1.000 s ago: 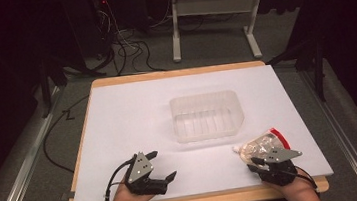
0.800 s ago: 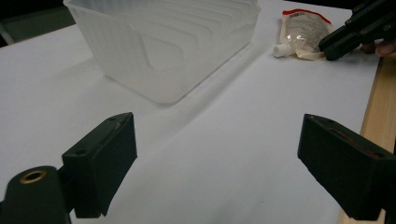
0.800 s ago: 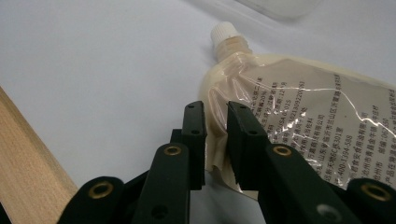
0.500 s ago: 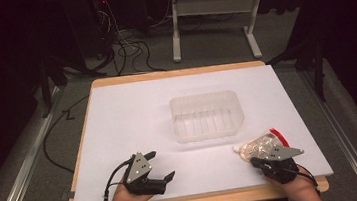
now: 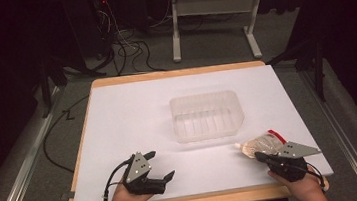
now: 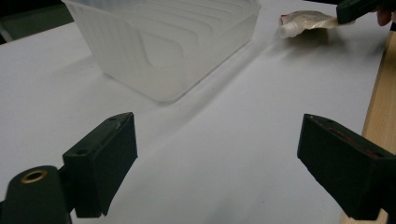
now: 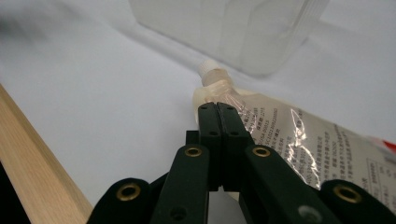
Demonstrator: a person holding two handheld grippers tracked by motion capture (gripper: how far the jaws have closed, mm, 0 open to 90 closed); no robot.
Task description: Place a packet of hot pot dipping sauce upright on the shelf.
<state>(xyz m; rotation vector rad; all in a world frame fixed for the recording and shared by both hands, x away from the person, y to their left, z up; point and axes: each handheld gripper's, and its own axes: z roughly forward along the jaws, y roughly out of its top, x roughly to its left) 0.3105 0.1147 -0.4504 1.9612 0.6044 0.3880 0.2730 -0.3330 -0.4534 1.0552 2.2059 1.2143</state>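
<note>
Closing over the last second, the right gripper (image 7: 218,112) pinched the edge of a spouted pouch (image 5: 262,146), clear film with fine print and a red end, lying near the white table's (image 5: 133,115) right front corner beside the clear tub (image 5: 207,116). Opposite, the left gripper (image 5: 154,166) stood spread over bare surface.

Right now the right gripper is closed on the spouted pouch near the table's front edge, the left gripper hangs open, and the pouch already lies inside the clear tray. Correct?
Not quite. The pouch lies on the white table outside the clear tray, as the high view shows. The rest holds: the right gripper is closed on the pouch, and the left gripper hangs open.
</note>
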